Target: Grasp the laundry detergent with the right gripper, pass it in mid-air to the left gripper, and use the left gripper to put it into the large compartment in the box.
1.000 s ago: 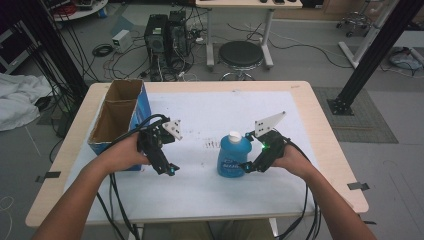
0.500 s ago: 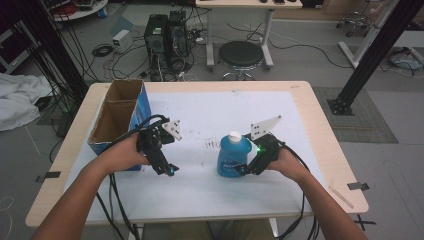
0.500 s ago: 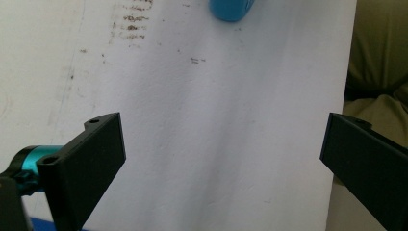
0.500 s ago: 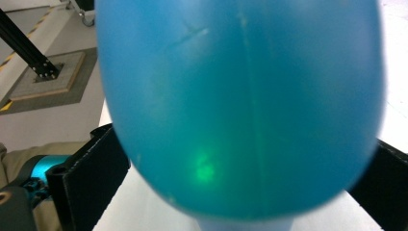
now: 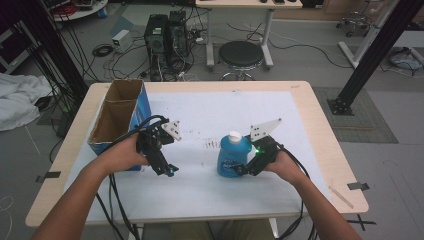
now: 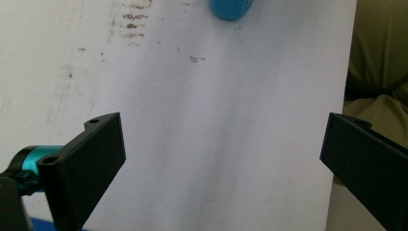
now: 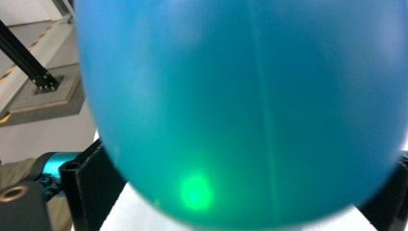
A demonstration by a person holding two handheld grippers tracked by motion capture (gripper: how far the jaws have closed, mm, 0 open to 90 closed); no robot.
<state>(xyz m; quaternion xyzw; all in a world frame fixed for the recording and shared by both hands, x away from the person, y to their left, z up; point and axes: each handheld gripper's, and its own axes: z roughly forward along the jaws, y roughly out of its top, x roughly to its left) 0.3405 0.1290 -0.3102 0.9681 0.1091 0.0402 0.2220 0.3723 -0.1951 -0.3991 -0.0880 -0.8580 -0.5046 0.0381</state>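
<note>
A blue bottle [image 5: 231, 157] with a white cap stands upright on the white sheet [image 5: 210, 120] near the table's middle. My right gripper [image 5: 241, 169] reaches it from the right at its lower body. In the right gripper view the bottle [image 7: 240, 96] bulges over both black jaws of the right gripper [image 7: 240, 192], which have just been closing and now press its sides. My left gripper [image 5: 167, 170] hovers low over the sheet to the left, apart from the bottle. Its jaws stand wide open, left gripper [image 6: 223, 139], with bare sheet between them and the bottle's base [image 6: 231, 7] far ahead.
An open cardboard box with blue sides [image 5: 117, 115] stands at the table's left, just behind my left hand. The wooden table edge [image 5: 320, 150] runs to the right of the sheet. A stool and computer towers stand on the floor beyond the table.
My right gripper has slid a little further left onto the bottle, which stays upright in place. The left hand and its gripper have not moved.
</note>
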